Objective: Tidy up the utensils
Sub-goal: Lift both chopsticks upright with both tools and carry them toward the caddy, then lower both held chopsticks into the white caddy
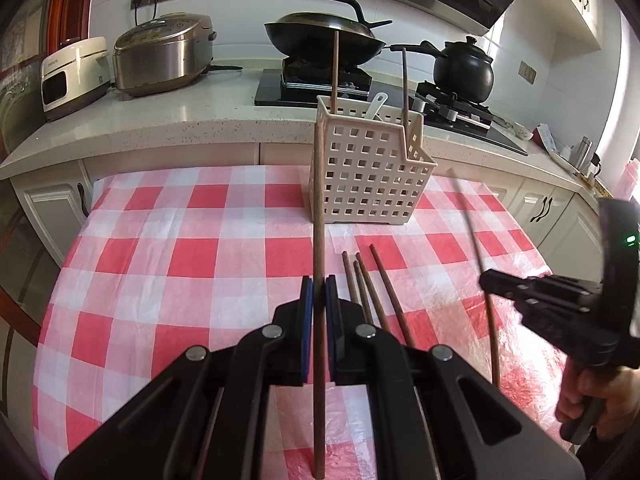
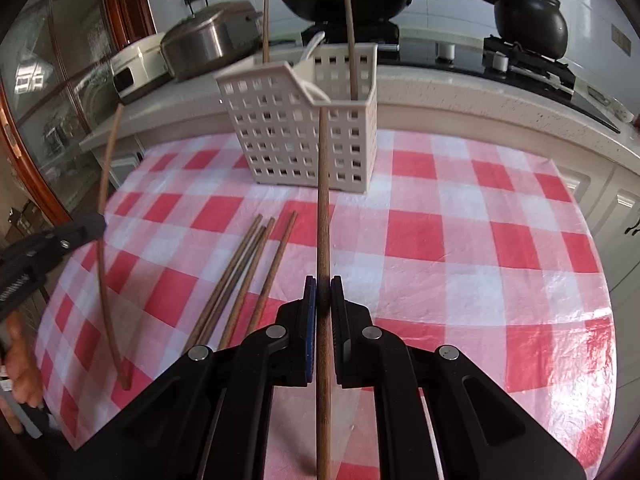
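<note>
My left gripper (image 1: pixel 319 285) is shut on a brown chopstick (image 1: pixel 319 200) that points toward the white perforated basket (image 1: pixel 372 184). In the right wrist view my right gripper (image 2: pixel 323 285) is shut on another brown chopstick (image 2: pixel 323 200), aimed at the same basket (image 2: pixel 296 140). The basket holds two upright chopsticks and a white spoon (image 2: pixel 310 60). Several loose chopsticks (image 1: pixel 370 292) lie on the checked cloth between the grippers, also visible as the loose chopsticks (image 2: pixel 244 276). Each view shows the other gripper at its edge: the right gripper (image 1: pixel 488 280) and the left gripper (image 2: pixel 98 222), each with its stick.
The red-and-white checked tablecloth (image 1: pixel 180 264) covers the table. Behind it runs a counter (image 1: pixel 200 120) with a rice cooker (image 1: pixel 160 56), a white appliance (image 1: pixel 72 76), a wok (image 1: pixel 320 36) and a black pot (image 1: pixel 464 68) on the stove. A hand (image 1: pixel 588 396) grips the right tool.
</note>
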The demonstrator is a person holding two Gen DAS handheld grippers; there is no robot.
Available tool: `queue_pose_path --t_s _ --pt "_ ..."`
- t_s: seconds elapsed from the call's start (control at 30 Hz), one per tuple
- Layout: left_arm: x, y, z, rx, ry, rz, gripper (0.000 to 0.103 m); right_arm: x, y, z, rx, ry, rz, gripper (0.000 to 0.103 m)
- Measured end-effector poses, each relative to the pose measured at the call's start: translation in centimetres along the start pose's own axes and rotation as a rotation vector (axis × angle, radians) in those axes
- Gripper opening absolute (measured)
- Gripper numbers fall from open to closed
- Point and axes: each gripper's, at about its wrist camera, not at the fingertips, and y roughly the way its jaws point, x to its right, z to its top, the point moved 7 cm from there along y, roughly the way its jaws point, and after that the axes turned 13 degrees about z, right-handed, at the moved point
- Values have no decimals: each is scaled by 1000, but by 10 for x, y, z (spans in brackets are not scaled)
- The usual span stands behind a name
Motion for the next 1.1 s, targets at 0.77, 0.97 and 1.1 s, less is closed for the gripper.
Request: queue_pose_path --t_s 0.77,0.97,1.1 --pt "4 -23 5 37 -6 -17 6 -6 -58 9 112 4 18 8" --pt "5 -24 5 37 -5 -17 6 -4 -60 9 116 6 16 8" --pt "6 -25 7 45 -6 -15 6 -6 -61 10 118 5 21 8"
